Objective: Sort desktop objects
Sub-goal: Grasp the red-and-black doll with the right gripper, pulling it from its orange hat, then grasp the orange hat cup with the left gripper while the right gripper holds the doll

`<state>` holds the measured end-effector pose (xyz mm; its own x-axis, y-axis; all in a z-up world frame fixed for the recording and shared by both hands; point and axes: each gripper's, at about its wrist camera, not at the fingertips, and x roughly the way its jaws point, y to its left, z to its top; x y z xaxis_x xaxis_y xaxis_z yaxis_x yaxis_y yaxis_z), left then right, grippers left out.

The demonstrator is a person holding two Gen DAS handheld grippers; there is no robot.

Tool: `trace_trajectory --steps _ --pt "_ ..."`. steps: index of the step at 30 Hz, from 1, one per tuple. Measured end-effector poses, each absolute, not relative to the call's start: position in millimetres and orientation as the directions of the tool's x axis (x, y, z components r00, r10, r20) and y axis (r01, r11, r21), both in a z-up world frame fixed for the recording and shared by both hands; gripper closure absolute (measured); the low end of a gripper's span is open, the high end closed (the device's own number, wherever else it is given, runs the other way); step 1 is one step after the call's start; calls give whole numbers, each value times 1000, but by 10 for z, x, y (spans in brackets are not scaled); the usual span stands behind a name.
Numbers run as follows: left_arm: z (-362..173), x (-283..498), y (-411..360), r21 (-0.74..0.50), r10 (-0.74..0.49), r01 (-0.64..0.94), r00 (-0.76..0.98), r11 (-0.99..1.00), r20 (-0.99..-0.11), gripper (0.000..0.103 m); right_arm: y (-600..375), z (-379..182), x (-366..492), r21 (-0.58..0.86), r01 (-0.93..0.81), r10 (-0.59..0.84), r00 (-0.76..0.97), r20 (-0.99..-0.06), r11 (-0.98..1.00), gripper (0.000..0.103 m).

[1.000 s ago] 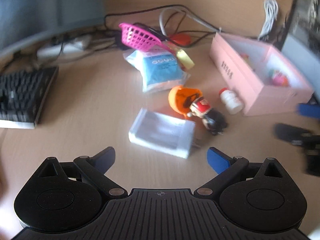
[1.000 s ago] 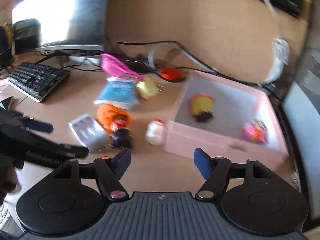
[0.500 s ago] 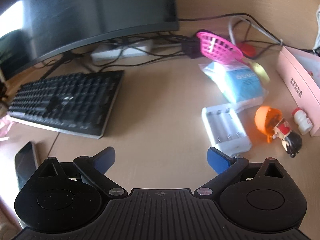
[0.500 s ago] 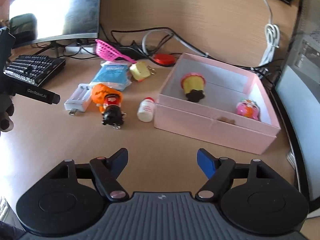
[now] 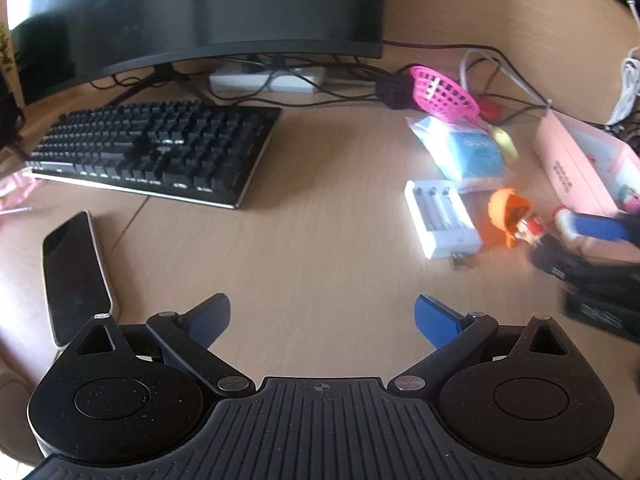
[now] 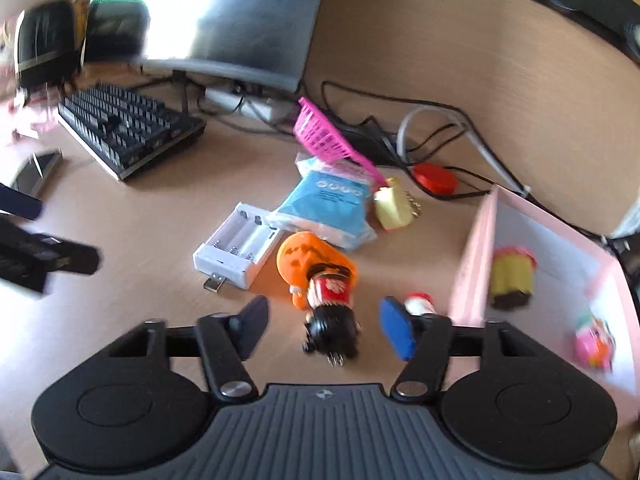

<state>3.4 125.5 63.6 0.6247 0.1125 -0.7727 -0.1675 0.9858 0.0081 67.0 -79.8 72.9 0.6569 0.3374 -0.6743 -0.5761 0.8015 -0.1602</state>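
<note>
A toy figure (image 6: pixel 326 280) with an orange hat, red body and black base lies on the desk. Its base sits between the fingers of my right gripper (image 6: pixel 324 330). The jaws are closing, and a gap shows on both sides of the figure. A small white bottle with a red cap (image 6: pixel 418 304) stands just behind the right finger. The pink box (image 6: pixel 472 256) to the right holds a yellow figure (image 6: pixel 512 276) and a pink toy (image 6: pixel 592 340). My left gripper (image 5: pixel 322 316) hangs open over bare desk, with nothing between its fingers.
A white battery charger (image 6: pixel 236 248), a blue packet (image 6: pixel 324 204), a yellow keychain (image 6: pixel 394 204) and a pink basket (image 6: pixel 320 134) lie beyond the figure. A black keyboard (image 5: pixel 160 152), a phone (image 5: pixel 74 276), a monitor (image 5: pixel 192 12) and cables fill the left and back.
My right gripper has come forward and down over the toy figure, and its jaws have narrowed. The left gripper has swung left, away from the objects, toward the keyboard and phone.
</note>
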Motion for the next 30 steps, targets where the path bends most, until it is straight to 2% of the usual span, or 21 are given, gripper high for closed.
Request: trace_trajectory --steps 3,6,8,16,22,26,27,30 --pt "645 22 1225 -10 79 -137 632 991 -771 2 -706 638 776 -152 -585 320 622 -715 797 56" --pt "633 85 1176 -30 56 -125 636 992 -770 2 -711 612 796 -144 -595 316 599 -736 791 73" --pt "615 144 1117 -41 39 -111 634 993 -772 2 -726 650 782 -150 -599 320 602 -731 786 73" --pt "588 416 750 -65 -50 0 639 998 -768 2 -1117 1022 533 -139 -533 324 679 -659 835 73" --pt "545 654 288 -90 -147 121 630 989 -763 2 -1598 794 412 -164 -423 196 684 -702 891 73" --pt "432 838 22 -31 -108 134 619 991 -778 2 -1818 669 406 -152 -368 151 675 -722 917 73" --pt "410 885 -4 -22 -97 127 618 992 -780 2 -1861 662 405 -147 -359 149 678 -720 922 71" --pt "376 996 -45 -10 -79 114 624 993 -778 3 -1934 681 374 -129 -336 152 691 -706 933 51"
